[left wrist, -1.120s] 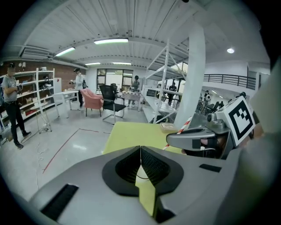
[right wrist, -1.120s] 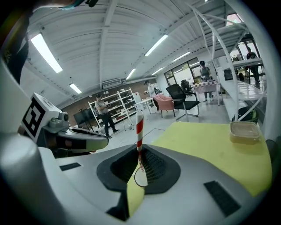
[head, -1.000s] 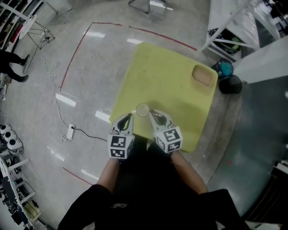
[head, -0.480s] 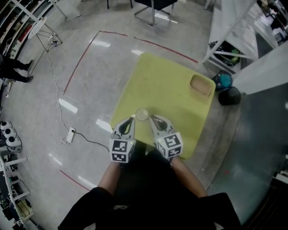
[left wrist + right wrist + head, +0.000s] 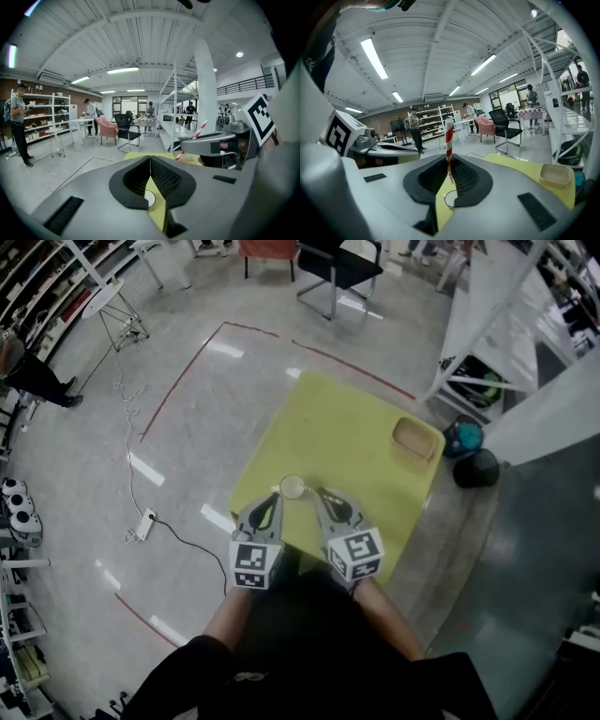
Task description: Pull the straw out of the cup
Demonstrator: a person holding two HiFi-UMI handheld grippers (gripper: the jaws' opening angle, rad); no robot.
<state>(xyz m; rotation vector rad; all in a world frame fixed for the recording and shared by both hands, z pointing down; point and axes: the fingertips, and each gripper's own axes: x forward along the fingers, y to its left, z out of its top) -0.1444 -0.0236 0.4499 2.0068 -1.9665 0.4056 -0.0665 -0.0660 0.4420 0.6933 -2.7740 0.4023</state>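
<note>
- Striped straw [image 5: 449, 139] stands upright, pinched between the right gripper's [image 5: 324, 496] jaws, its lower end just above the cup [image 5: 292, 487].
- The cup sits near the yellow table's [image 5: 361, 432] near edge.
- Left gripper [image 5: 271, 502], jaws together and empty, is beside the cup.
- A tan tray [image 5: 417, 438] lies at the far corner, well apart.

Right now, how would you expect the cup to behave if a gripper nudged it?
The cup looks small, thin-walled and empty, so probably very light and apt to slide or tip. It stands by the near edge of the yellow table, so a nudge might send it off.
</note>
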